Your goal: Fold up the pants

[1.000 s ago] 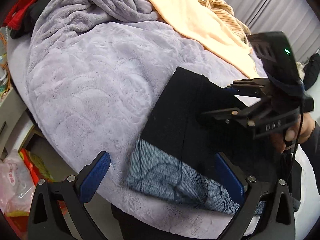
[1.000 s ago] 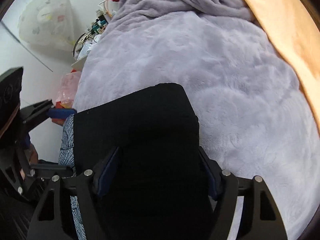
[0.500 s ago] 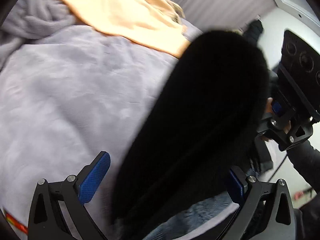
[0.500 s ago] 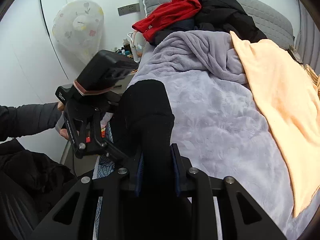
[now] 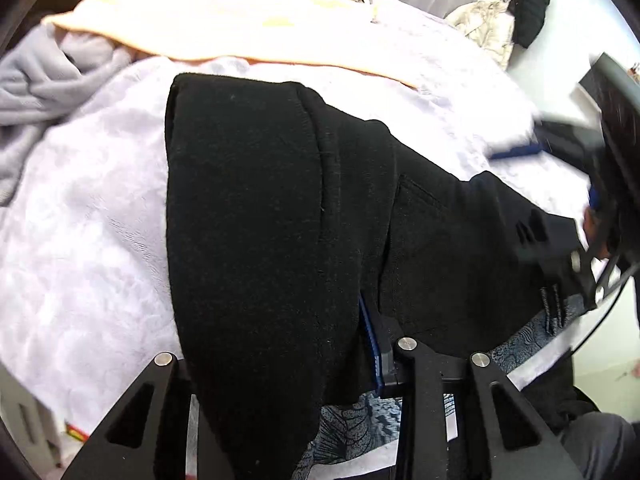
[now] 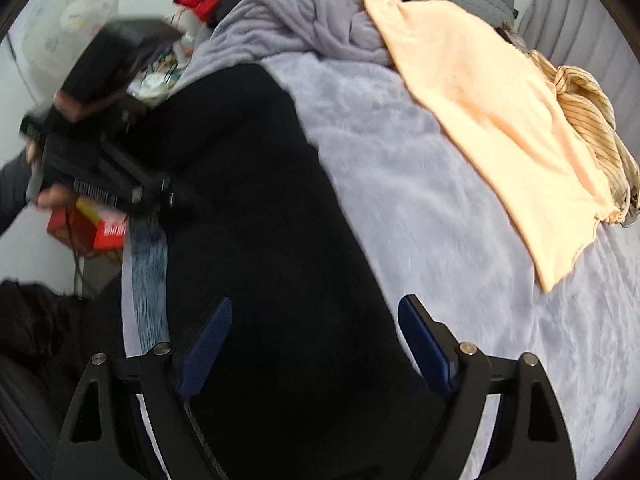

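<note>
Lavender plush blanket (image 6: 420, 184) covers the bed beneath both tools. Between the fingers of the left claw (image 5: 280, 360) runs a thick fold of the black pants (image 5: 260, 220); its jaws are closing, one blue pad (image 5: 372, 344) against the cloth, the other hidden under it. The right claw (image 6: 314, 344) hangs just above the same pants (image 6: 260, 240), its jaws opening, both blue pads clear of the cloth. From the claws the pants stretch up the bed, folded over on themselves, over a blue patterned cloth (image 6: 148, 276) at the bed's edge. Farther off lies a peach cloth (image 6: 492, 120), with a striped garment (image 6: 588, 112) beside it.
</note>
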Demonstrator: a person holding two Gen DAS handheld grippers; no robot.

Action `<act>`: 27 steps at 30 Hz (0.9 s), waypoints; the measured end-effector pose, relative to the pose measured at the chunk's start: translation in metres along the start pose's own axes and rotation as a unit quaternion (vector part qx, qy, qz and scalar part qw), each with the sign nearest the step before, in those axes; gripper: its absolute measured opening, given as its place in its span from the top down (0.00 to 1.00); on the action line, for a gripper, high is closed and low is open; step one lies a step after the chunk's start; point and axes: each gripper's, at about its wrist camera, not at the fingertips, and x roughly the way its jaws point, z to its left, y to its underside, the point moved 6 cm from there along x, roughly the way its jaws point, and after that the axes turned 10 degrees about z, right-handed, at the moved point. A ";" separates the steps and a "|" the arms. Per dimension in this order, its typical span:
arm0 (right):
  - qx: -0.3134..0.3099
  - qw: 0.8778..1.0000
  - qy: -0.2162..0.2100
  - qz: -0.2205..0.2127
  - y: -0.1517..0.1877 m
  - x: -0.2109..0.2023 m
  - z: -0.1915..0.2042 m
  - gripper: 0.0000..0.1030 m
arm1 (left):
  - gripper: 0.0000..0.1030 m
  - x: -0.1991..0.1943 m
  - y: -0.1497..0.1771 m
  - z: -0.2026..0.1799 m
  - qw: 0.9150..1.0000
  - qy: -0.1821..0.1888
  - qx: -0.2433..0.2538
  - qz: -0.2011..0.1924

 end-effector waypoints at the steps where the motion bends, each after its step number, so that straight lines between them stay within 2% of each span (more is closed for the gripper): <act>1: -0.013 1.000 -0.012 0.015 0.022 0.003 0.003 0.15 | 0.65 -0.003 0.000 -0.005 1.000 -0.008 0.003 -0.003; 3: -0.029 0.998 -0.030 0.038 0.052 0.013 0.006 0.16 | 0.67 -0.009 -0.003 -0.014 1.000 -0.021 0.014 -0.007; 6: -0.016 0.997 -0.019 0.069 0.075 0.038 -0.003 0.15 | 0.70 -0.016 -0.014 -0.019 0.999 -0.031 0.026 -0.003; 8: 0.012 0.997 -0.042 0.056 0.073 0.044 -0.010 0.11 | 0.71 -0.024 -0.017 -0.035 0.998 -0.051 0.042 -0.008; 12: -0.002 0.998 -0.018 0.052 0.064 0.054 -0.006 0.00 | 0.73 -0.049 -0.019 -0.072 0.995 -0.066 0.064 -0.028; 15: -0.004 0.998 -0.021 0.051 0.061 0.053 -0.008 0.00 | 0.73 -0.065 -0.028 -0.094 0.995 -0.051 0.068 -0.045; 18: 0.017 0.998 -0.025 0.054 0.067 0.046 -0.005 0.00 | 0.73 -0.070 -0.041 -0.119 0.994 -0.058 0.074 -0.054; 21: -0.017 0.998 -0.015 0.052 0.083 0.032 0.012 0.01 | 0.73 -0.075 -0.051 -0.142 0.992 -0.066 0.090 -0.055; 23: -0.009 0.999 -0.027 0.030 0.094 0.009 0.009 0.01 | 0.73 -0.076 -0.058 -0.150 0.990 -0.079 0.104 -0.057; 27: 0.058 0.996 -0.016 -0.069 0.126 -0.060 -0.017 0.01 | 0.75 -0.074 -0.056 -0.183 0.984 -0.090 0.143 -0.054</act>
